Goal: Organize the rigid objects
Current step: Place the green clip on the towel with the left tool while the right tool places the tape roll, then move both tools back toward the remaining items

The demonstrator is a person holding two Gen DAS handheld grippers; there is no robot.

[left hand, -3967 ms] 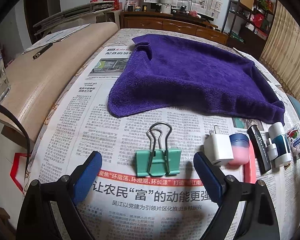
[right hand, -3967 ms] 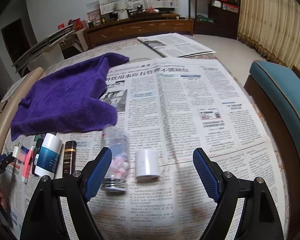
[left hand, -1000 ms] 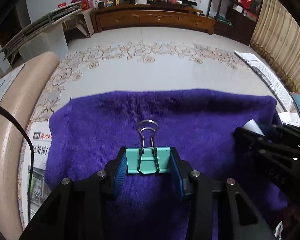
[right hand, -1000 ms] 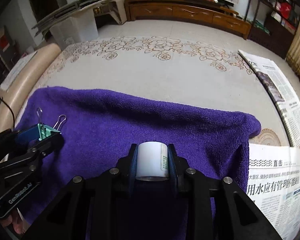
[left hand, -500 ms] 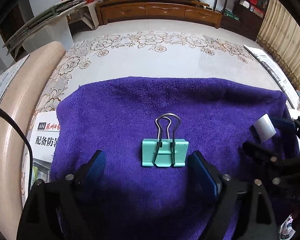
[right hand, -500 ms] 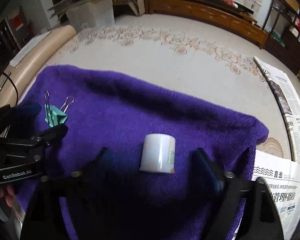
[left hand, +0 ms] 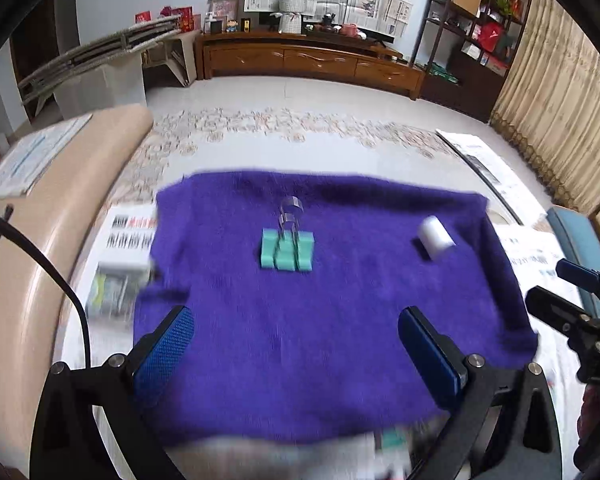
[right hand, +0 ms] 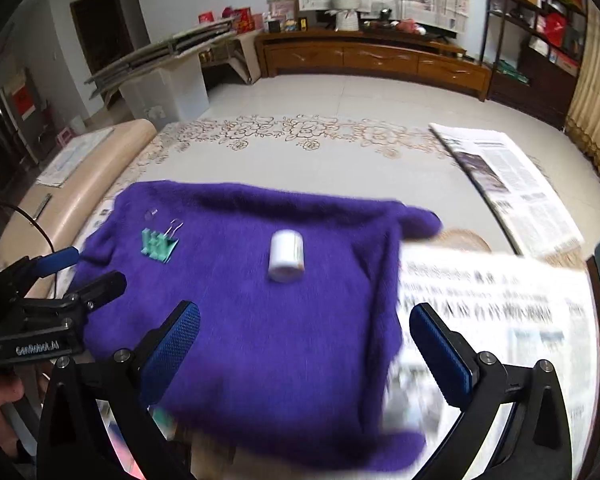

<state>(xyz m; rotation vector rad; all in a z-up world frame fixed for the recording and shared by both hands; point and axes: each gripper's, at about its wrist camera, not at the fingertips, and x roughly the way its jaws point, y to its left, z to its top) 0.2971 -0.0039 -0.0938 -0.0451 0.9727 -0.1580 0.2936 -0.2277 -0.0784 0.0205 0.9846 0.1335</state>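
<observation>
A mint-green binder clip (left hand: 287,250) lies on the purple towel (left hand: 320,340), handles pointing away. My left gripper (left hand: 296,320) hangs above and short of it, jaws opening wide with nothing between them. A small white cylinder (right hand: 286,256) lies on the same towel (right hand: 280,352) to the clip's right. My right gripper (right hand: 306,312) is drawn back from it, jaws likewise opening and holding nothing. The cylinder (left hand: 436,237) and the right gripper (left hand: 572,292) also show at the right of the left wrist view. In the right wrist view the clip (right hand: 158,244) and left gripper (right hand: 90,270) sit at the left.
Newspaper (right hand: 492,304) covers the table right of the towel, and a folded paper (right hand: 508,184) lies farther back. A beige padded bench (left hand: 40,240) with a black cable (left hand: 60,280) runs along the left. A teal cushion (left hand: 572,232) is at the right. Blurred small items peek out at the towel's near edge.
Both grippers let go and opened: the clip and the white cylinder now rest on the towel. Both grippers pulled back and up, so the objects look smaller and farther.
</observation>
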